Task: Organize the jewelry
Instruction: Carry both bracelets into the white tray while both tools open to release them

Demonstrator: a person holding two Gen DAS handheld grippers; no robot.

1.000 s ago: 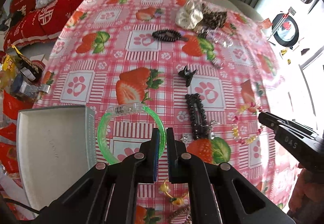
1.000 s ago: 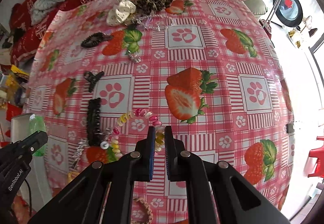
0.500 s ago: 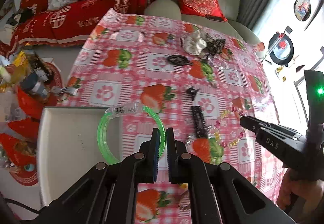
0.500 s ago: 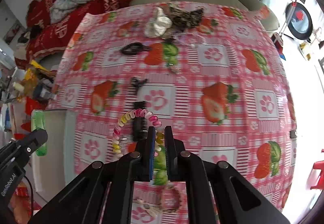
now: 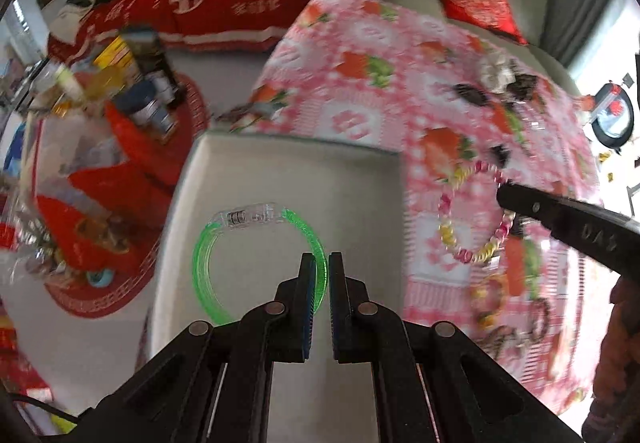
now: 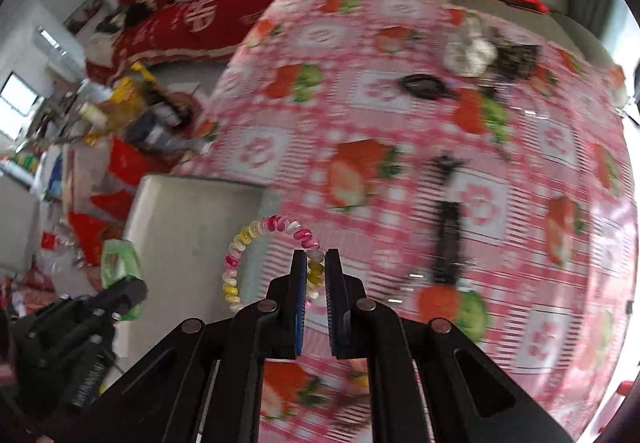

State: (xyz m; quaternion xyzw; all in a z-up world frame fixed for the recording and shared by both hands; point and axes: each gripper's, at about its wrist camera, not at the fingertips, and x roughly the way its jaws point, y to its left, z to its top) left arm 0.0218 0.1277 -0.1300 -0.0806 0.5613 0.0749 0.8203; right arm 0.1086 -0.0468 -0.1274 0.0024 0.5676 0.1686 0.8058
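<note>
My left gripper (image 5: pixel 322 263) is shut on a green plastic bangle (image 5: pixel 208 239) with a clear clasp and holds it in the air over the white tray (image 5: pixel 280 171). My right gripper (image 6: pixel 316 263) is shut on a pink, yellow and white beaded bracelet (image 6: pixel 240 243), held above the tray's right edge (image 6: pixel 192 203). The right gripper and its bracelet (image 5: pixel 476 255) also show at the right of the left wrist view. The left gripper with the bangle (image 6: pixel 120 267) shows at the lower left of the right wrist view.
On the strawberry tablecloth (image 6: pixel 400 115) lie a black hair clip (image 6: pixel 446 239), a small black claw clip (image 6: pixel 446 163), a dark oval clip (image 6: pixel 424 87), and white and leopard scrunchies (image 6: pixel 472 47). More trinkets lie near the front edge (image 5: pixel 500 307). Clutter covers the floor at left.
Both grippers have moved left and up with their bracelets. The bangle now hangs over the tray and the beaded bracelet has come to the tray's right edge. The views are motion-blurred.
</note>
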